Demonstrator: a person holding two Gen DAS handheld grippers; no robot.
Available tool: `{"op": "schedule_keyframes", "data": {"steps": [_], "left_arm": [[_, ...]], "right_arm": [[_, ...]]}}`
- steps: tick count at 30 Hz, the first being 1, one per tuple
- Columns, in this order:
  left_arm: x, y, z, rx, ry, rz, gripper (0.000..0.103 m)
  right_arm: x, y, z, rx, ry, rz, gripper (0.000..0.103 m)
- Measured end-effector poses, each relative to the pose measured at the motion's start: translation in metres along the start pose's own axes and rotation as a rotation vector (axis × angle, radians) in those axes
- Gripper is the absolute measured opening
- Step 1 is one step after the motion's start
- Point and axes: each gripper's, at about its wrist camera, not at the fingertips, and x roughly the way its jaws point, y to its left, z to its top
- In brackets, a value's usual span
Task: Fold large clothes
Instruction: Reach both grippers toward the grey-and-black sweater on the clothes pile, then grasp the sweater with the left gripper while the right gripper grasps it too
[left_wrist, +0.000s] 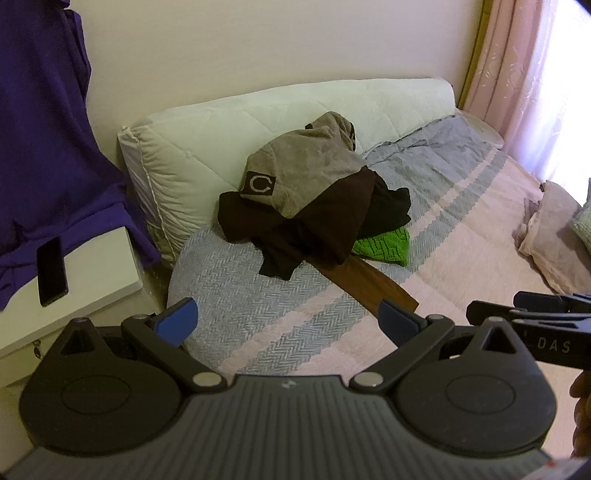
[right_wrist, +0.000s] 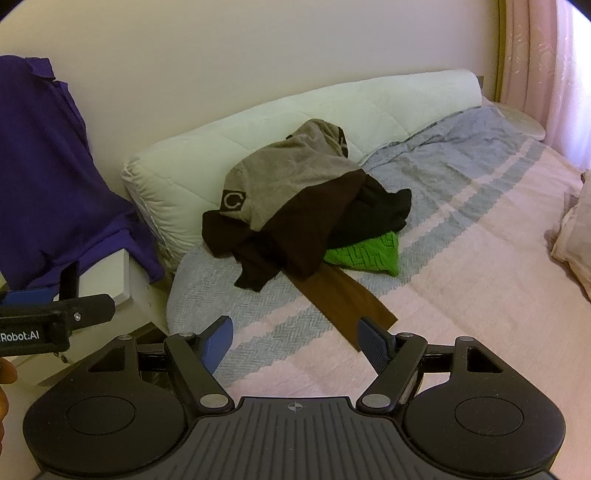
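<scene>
Nearest the lens, the left gripper (left_wrist: 286, 323) is seen with its jaws spread wide and nothing held between them. Further right, the right gripper (right_wrist: 295, 341) is likewise held wide open and empty. Both are poised low over the striped bedspread (right_wrist: 461, 280), side by side and level. Ahead of both, the clothes pile (right_wrist: 295, 206) is heaped against the white pillow (right_wrist: 207, 162). A brown sleeve (right_wrist: 351, 310) is stretched from the pile toward the right gripper, which is judged nearer.
</scene>
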Motion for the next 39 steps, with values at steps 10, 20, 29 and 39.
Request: {"op": "schedule_keyframes", "data": {"steps": [10,20,29,39], "left_arm": [[0.009,0.014,0.002,-0.143,0.013,0.03,0.102],[0.104,0.037,0.054,0.062,0.036,0.057,0.102],[0.272,0.069,0.145,0.223,0.039,-0.04,0.102],[0.428,0.073,0.198,0.238,0.049,-0.123,0.093]], "right_arm": [[0.019,-0.022,0.012,-0.056,0.011,0.031,0.071],[0.083,-0.027,0.052,-0.131,-0.019,0.027,0.071],[0.211,-0.02,0.118,-0.269,0.011,-0.047,0.071],[0.385,-0.04,0.172,-0.293,0.079,0.006,0.071]]}}
